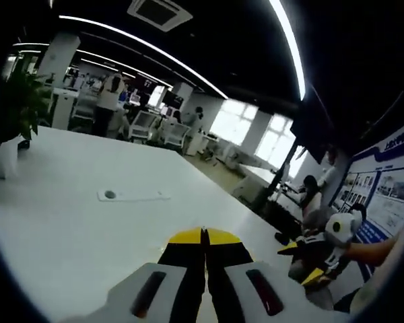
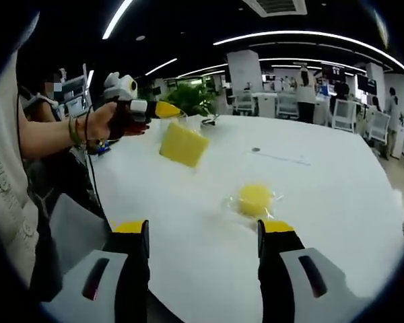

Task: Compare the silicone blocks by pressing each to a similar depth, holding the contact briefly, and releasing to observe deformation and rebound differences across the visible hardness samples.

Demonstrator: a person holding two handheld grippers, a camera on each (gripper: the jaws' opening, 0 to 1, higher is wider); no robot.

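Note:
A square yellow silicone block (image 2: pixel 183 145) stands tilted on the white table (image 2: pixel 337 202), just below my left gripper (image 2: pixel 168 110), which a hand holds at the upper left. Whether the two touch I cannot tell. In the left gripper view my left gripper (image 1: pixel 203 235) is shut, its yellow tips pressed together with nothing between them. A round yellow block (image 2: pixel 256 200) in a clear wrapper lies just beyond my right gripper (image 2: pixel 203 230), whose jaws stand wide open and empty. My right gripper (image 1: pixel 303 262) also appears at the table's right edge, held by a hand.
A flat white strip (image 1: pixel 133 195) with a round dot lies mid-table. A potted plant (image 1: pixel 17 101) stands at the far corner. Desks, chairs and people fill the office behind. The table edge (image 1: pixel 256 219) drops off to the right, where a person sits.

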